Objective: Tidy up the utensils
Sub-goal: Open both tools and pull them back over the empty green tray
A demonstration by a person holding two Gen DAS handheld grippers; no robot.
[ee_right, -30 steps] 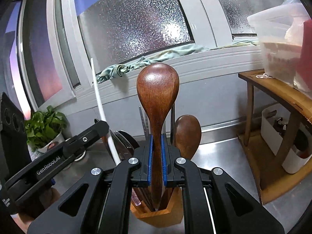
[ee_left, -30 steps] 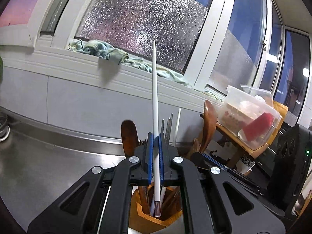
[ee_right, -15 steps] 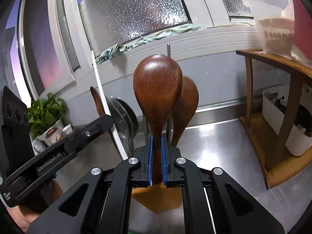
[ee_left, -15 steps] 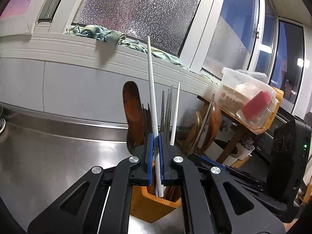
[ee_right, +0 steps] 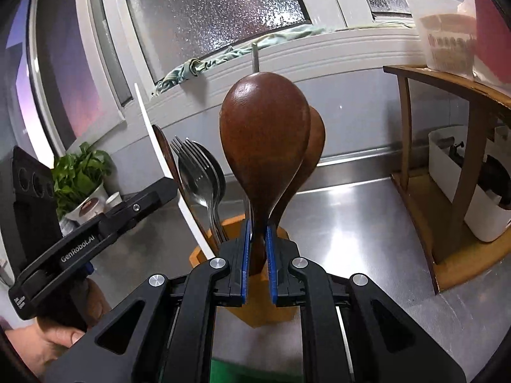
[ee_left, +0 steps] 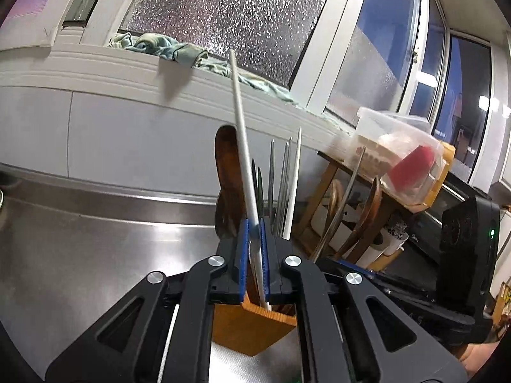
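Note:
A wooden utensil holder [ee_left: 242,325] stands on the steel counter [ee_left: 80,249]. My left gripper [ee_left: 254,255] hovers over the holder with a long white chopstick [ee_left: 241,134] between its blue pads. Its jaws are opening, and the chopstick leans left with its foot in the holder. My right gripper [ee_right: 257,255] is over the same holder [ee_right: 199,255]. A brown wooden spoon [ee_right: 263,140] stands bowl up between its pads. Those jaws are opening too, with a thin gap on each side of the handle. The left gripper [ee_right: 169,188] shows from the side in the right wrist view.
The holder also carries metal forks and spoons [ee_right: 198,172], another wooden spoon [ee_right: 314,140], a second white chopstick [ee_left: 295,185] and metal chopsticks [ee_left: 281,185]. A wooden rack [ee_right: 447,89] with a plastic container [ee_left: 399,156] stands right. A potted plant [ee_right: 80,172] sits left.
Both grippers have sunk, lowering the chopstick and the spoon into the holder. The chopstick now leans left, and both pairs of pads have parted slightly.

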